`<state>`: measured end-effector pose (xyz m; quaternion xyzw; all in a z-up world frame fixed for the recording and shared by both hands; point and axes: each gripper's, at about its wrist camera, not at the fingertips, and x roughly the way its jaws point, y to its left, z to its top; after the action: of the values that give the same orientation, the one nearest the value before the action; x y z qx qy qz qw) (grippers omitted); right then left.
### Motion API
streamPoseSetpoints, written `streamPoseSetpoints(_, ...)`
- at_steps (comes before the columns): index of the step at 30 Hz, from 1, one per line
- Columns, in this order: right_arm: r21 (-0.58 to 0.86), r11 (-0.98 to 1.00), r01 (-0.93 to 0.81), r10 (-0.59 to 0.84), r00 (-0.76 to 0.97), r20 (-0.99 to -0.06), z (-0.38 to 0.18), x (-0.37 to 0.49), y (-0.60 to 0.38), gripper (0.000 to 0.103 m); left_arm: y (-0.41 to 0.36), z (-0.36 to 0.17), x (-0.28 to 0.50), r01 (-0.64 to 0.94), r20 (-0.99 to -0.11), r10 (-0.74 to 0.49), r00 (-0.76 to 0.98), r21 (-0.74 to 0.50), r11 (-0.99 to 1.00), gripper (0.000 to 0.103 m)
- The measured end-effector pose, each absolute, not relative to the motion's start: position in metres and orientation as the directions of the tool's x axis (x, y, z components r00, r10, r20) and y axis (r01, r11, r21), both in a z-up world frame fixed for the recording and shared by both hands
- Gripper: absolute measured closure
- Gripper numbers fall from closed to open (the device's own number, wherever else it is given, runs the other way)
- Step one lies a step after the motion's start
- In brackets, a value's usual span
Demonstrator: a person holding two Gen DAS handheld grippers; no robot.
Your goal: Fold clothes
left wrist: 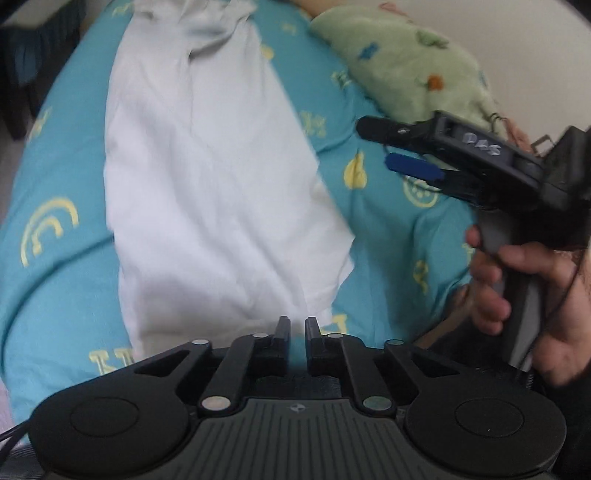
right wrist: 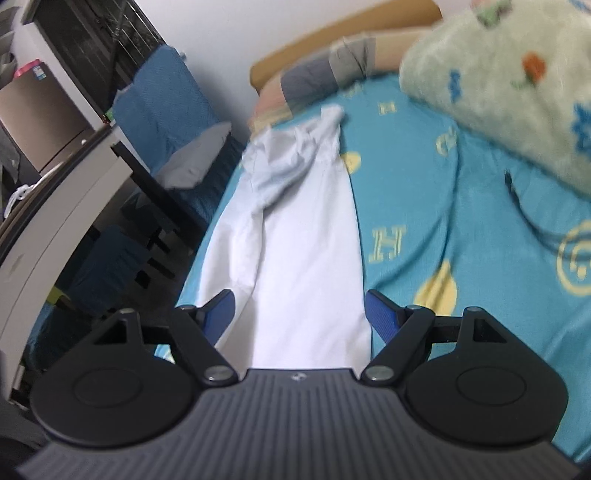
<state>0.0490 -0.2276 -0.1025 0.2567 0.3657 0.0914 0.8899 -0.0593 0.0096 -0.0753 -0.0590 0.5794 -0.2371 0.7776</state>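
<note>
A long white garment (left wrist: 207, 177) lies lengthwise on the teal printed bedsheet (left wrist: 55, 155), bunched and wrinkled at its far end (right wrist: 310, 147). My left gripper (left wrist: 297, 330) sits low at the garment's near edge, its black fingers drawn together with only a thin slit and nothing visibly pinched. A hand (left wrist: 517, 288) holds my right gripper (left wrist: 380, 146) off to the right above the sheet. In the right wrist view the right gripper (right wrist: 301, 310) is wide open, its blue pads (right wrist: 380, 314) straddling the garment's near end from above.
A green fleece blanket (right wrist: 498, 74) with printed animals is heaped at the bed's far right. A dark cable (right wrist: 517, 199) lies on the sheet. Beyond the bed's left edge stand a blue-covered chair (right wrist: 166, 96) and a white desk (right wrist: 74, 206). A wooden headboard (right wrist: 332, 33) closes the far end.
</note>
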Motion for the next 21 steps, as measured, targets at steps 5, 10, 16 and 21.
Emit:
streamPoseSetpoints(5, 0.612, 0.781, 0.127, 0.394, 0.66, -0.64, -0.127, 0.048, -0.241, 0.024, 0.05, -0.079, -0.038, 0.081, -0.854, -0.412, 0.317, -0.409, 0.909, 0.027)
streamPoseSetpoints(10, 0.605, 0.761, 0.236, 0.37, 0.607, -0.703, -0.153, 0.055, -0.248, 0.024, 0.067, -0.109, -0.01, -0.108, -0.925, -0.266, 0.272, -0.304, 0.947, 0.021)
streamPoseSetpoints(16, 0.67, 0.707, 0.226, 0.497, 0.515, -0.698, -0.181, 0.062, -0.238, 0.023, 0.07, -0.133, 0.009, -0.197, -0.953, -0.189, 0.237, -0.238, 0.951, 0.021)
streamPoseSetpoints(21, 0.768, 0.608, 0.201, 0.651, 0.427, -0.627, -0.189, 0.053, -0.224, 0.035, 0.08, -0.124, 0.0, -0.198, -0.921, -0.249, 0.299, -0.315, 0.928, 0.099)
